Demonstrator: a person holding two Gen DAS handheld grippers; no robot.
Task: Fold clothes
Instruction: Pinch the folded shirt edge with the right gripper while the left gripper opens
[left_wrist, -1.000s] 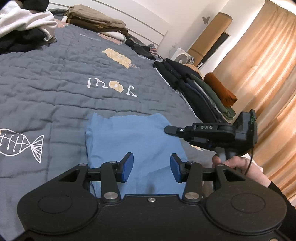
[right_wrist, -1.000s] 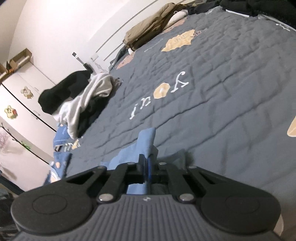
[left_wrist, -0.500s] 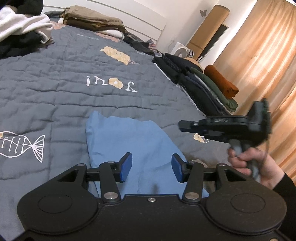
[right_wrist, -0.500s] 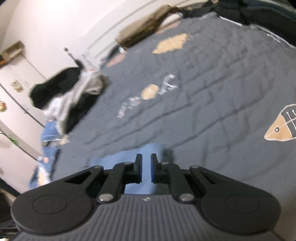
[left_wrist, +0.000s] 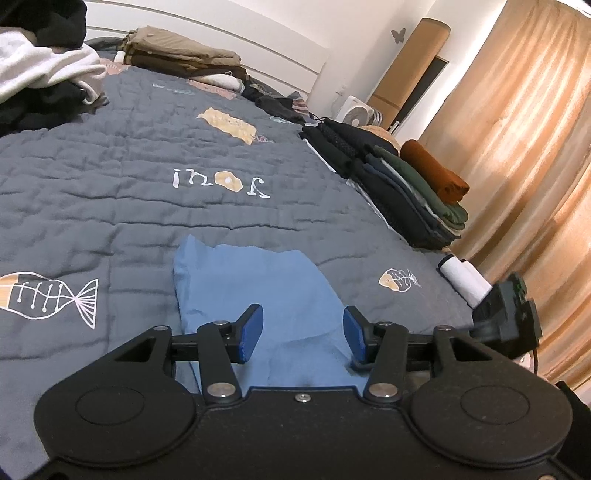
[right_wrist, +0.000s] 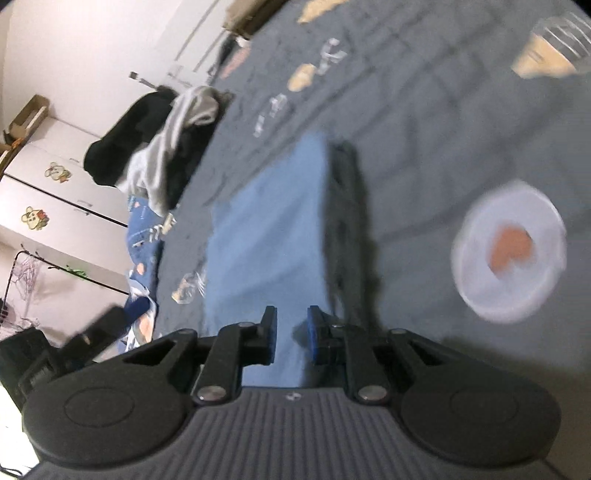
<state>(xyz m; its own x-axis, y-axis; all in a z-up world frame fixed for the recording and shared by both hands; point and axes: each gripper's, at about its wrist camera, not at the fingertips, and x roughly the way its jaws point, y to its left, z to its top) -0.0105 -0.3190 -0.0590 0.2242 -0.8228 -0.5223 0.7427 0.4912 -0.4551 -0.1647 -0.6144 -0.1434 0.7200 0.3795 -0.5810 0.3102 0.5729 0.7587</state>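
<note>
A blue garment (left_wrist: 258, 295) lies folded in a long strip on the grey quilted bed cover (left_wrist: 184, 155). My left gripper (left_wrist: 303, 334) hovers over its near end, open, blue pads apart with nothing pinched. The right gripper's black body (left_wrist: 508, 317) shows at the right edge of the left wrist view. In the blurred right wrist view the blue garment (right_wrist: 269, 229) stretches away ahead. My right gripper (right_wrist: 291, 332) is above its near end, jaws opening with a narrow gap, and the pads do not press the cloth.
Folded dark, green and rust clothes (left_wrist: 399, 177) are stacked along the bed's right side, khaki ones (left_wrist: 181, 55) at the headboard. An unfolded black and white pile (left_wrist: 44, 85) lies far left. A white roll (left_wrist: 465, 280) rests near the right edge. Curtains hang beyond.
The right gripper, shut on a raised fold of the blue garment a second ago, has let it go and swung right and down. The garment now lies flat. The left gripper barely moved.
</note>
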